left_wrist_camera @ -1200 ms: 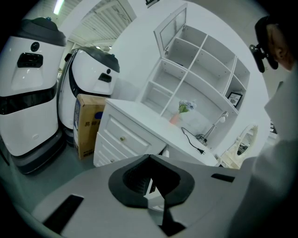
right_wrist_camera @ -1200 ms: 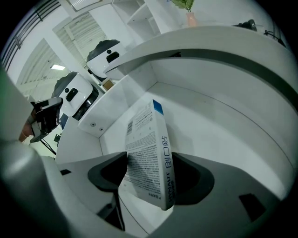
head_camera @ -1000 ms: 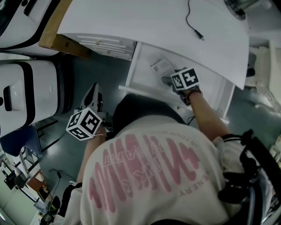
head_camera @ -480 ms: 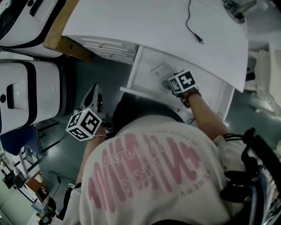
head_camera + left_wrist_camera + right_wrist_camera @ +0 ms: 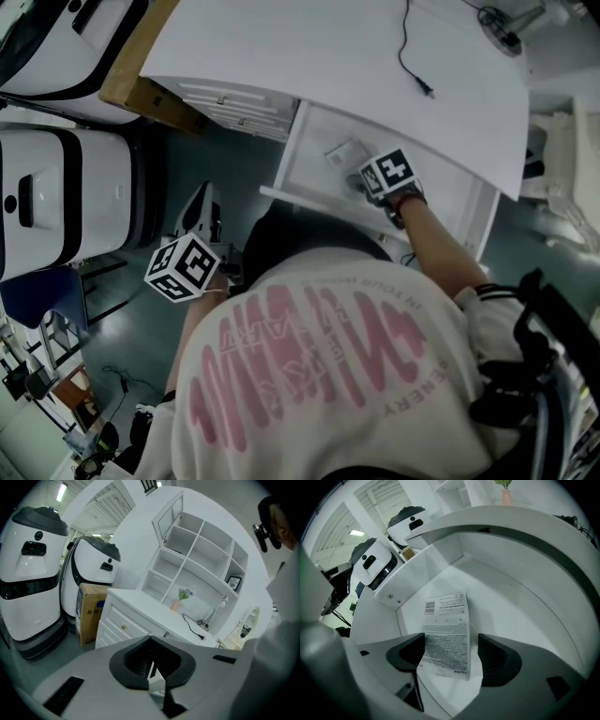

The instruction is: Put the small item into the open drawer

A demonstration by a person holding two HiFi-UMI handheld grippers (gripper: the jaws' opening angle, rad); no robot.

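My right gripper (image 5: 451, 654) pointing down into the open drawer (image 5: 515, 597), jaws just opened wide, small printed packet (image 5: 446, 630) lying flat on the drawer floor between them, ungripped, my left gripper (image 5: 151, 670) closed and empty, facing the desk (image 5: 154, 609).

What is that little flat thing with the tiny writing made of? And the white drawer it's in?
The flat packet looks like thin plastic or coated paper: printed text, a barcode, a crisp thin edge. The drawer looks like white-painted wood or board, smooth and matte, with screw heads at one corner. I can't tell for sure.
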